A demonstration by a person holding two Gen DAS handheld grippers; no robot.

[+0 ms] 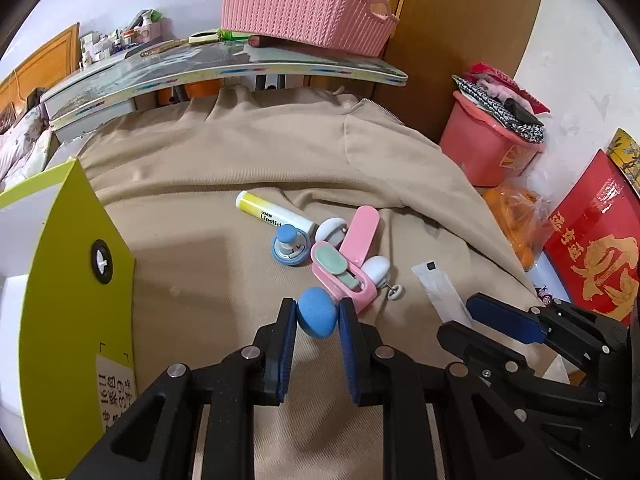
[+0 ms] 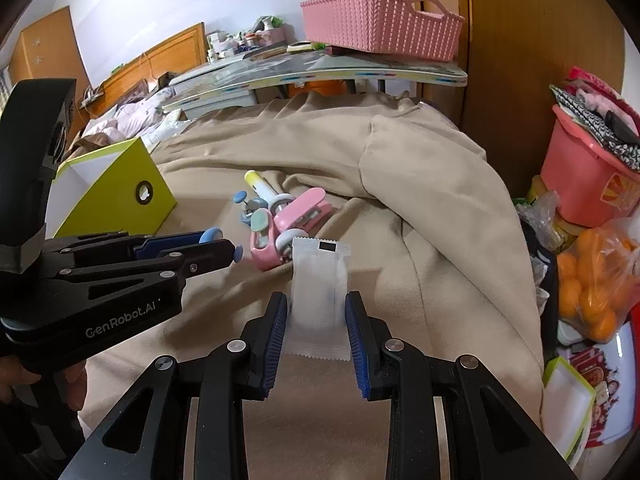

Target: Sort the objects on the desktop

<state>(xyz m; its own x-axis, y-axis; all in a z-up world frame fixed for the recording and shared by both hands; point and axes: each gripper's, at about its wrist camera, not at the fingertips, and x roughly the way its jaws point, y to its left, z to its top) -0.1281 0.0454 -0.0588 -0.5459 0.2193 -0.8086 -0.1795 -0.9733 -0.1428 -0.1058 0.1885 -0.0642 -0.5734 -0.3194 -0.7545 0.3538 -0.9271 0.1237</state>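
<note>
1. The left gripper [image 1: 318, 314] has its jaws closed narrowly on a blue round-headed stamp [image 1: 317, 312]; the blue pads press both sides of the round head, and the piece is held just above the beige cloth [image 1: 248, 152].
2. In the right wrist view the same gripper [image 2: 230, 250] reaches in from the left, a blue disc and a small blue knob showing at its tips.
3. The right gripper [image 2: 316, 320] has its jaws at a middling width around a white sealed sachet [image 2: 319, 284]. The sachet lies flat on the cloth between the two blue pads; whether the pads touch its edges cannot be told.
4. In the left wrist view the sachet [image 1: 440, 290] lies at the right, with the right gripper's upper finger [image 1: 504, 318] over its near end.
5. A cluster of small things sits mid-cloth: a yellow lemon lipstick tube [image 1: 272, 212], a second blue stamp [image 1: 289, 246] touching the tube's near end, a pink clip-like case [image 1: 348, 264] with a pale green oval pad on it, and white round pieces beside it.
6. A lime-green and white box [image 1: 76, 280] stands at the left edge of the cloth, well apart from the cluster.
7. A pink woven basket [image 1: 308, 16] rests on a folding table [image 1: 224, 68] behind the cloth.
8. A pink bucket [image 1: 486, 148], a bag of oranges [image 2: 592, 280] and a red box [image 1: 596, 248] lie at the right.
</note>
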